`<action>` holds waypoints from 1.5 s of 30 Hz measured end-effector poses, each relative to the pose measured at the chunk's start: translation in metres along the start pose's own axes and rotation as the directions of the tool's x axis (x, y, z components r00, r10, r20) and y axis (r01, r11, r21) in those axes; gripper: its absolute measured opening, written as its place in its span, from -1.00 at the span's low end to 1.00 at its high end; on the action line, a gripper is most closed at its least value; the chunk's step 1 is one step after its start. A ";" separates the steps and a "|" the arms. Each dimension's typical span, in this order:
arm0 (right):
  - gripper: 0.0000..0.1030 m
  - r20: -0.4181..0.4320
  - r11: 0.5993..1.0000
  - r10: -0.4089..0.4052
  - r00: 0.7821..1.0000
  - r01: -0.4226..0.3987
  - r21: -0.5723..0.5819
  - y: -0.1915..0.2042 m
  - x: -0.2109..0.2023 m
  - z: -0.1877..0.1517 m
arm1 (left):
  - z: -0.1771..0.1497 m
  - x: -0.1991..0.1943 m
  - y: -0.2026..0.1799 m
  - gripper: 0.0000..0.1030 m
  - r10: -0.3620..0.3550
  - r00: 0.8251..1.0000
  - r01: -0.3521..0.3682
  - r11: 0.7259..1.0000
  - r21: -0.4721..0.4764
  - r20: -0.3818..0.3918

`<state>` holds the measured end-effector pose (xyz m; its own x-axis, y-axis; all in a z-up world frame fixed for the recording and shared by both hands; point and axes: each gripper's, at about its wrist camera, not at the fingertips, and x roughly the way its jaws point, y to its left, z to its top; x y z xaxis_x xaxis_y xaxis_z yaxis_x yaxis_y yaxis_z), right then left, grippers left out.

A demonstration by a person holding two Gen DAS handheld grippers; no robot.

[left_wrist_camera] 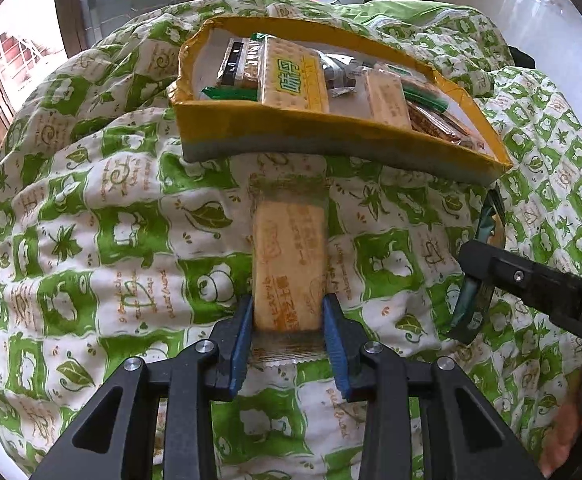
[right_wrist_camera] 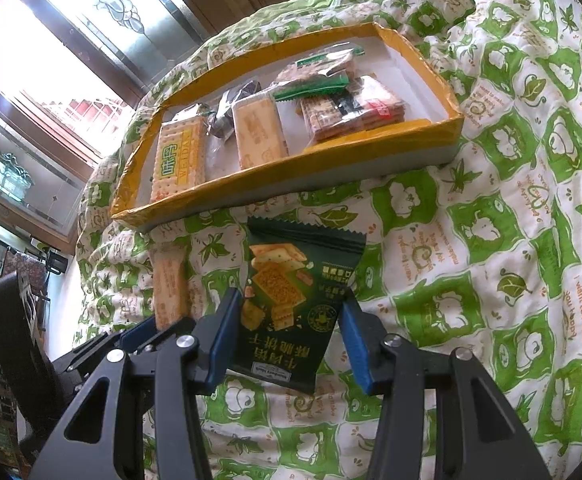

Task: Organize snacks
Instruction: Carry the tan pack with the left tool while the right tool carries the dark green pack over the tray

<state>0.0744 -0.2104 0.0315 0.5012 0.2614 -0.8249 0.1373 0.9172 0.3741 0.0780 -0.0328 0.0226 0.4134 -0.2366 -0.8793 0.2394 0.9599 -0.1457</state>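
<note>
Your left hand-held gripper (left_wrist_camera: 287, 322) clamped on a clear-wrapped biscuit pack (left_wrist_camera: 289, 264) above the green quilt (left_wrist_camera: 111, 240), your right hand-held gripper (right_wrist_camera: 287, 334) clamped on a dark green cracker packet (right_wrist_camera: 295, 300), both just before the yellow-rimmed snack tray (right_wrist_camera: 219, 188).

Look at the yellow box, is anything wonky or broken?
Yes. The box sits tilted on the lumpy quilt, not flat. Its left rim is bent and crumpled. Inside, the snack packets lie jumbled over each other, not in rows. Nothing has spilled out.
</note>
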 end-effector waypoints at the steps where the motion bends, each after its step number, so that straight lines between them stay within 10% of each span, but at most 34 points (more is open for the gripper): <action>1: -0.07 -0.001 1.000 0.001 1.000 -0.001 0.001 0.000 0.000 0.000 | 0.000 -0.001 0.001 -0.33 -0.004 1.000 0.004 1.000 -0.002 0.008; 45: -0.08 0.123 0.999 0.000 0.992 0.005 -0.042 -0.011 -0.067 0.049 | 0.028 -0.064 -0.013 -0.34 -0.127 0.981 0.123 0.992 0.032 0.149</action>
<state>0.0814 -0.2529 0.1031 0.6026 0.2223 -0.7665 0.1041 0.9303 0.3517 0.0726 -0.0338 0.0935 0.5057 -0.3761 -0.7764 0.3163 0.9181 -0.2387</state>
